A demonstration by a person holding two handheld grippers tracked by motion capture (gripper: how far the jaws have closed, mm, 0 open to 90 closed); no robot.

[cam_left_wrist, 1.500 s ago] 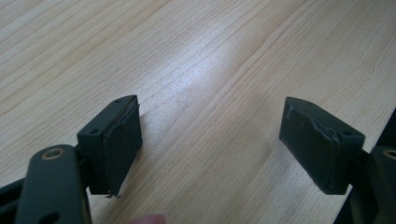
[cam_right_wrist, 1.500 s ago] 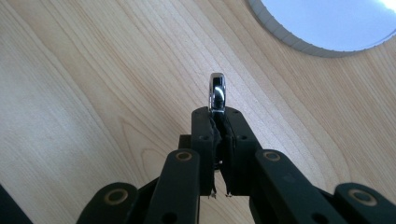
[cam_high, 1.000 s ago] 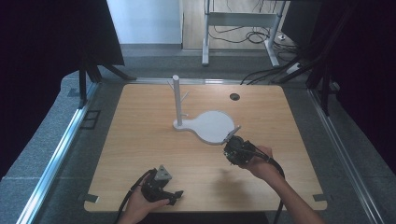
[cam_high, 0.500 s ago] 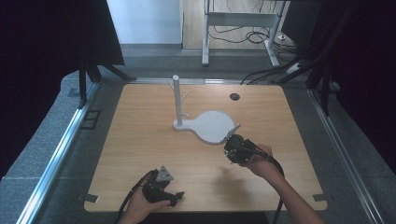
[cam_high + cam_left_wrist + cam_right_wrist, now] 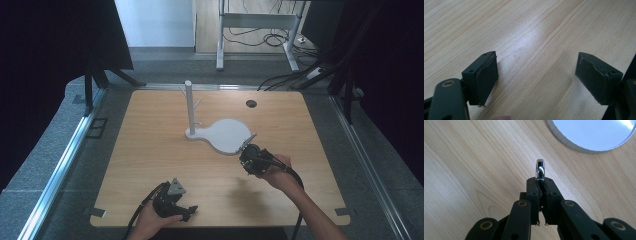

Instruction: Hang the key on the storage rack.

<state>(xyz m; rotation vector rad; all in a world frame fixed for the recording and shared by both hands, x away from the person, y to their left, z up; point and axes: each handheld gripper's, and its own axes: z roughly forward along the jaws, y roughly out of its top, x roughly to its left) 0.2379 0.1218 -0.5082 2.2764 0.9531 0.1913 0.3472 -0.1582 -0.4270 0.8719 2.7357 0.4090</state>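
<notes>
On a pale wooden table (image 5: 150,150) ringed by grey carpet and dark curtains, the right gripper (image 5: 540,185) pinches a small silver ring (image 5: 540,170) at centre frame, just below the white stand's base (image 5: 227,135). At lower left, the left gripper (image 5: 175,200) rests with jaws spread wide over bare wood.

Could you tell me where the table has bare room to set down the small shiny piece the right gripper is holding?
Bare wood lies left of the white stand, between it and the table edge, and also between the left gripper and right gripper. It is crowded where the stand's white base sits just ahead of the shiny piece.
</notes>
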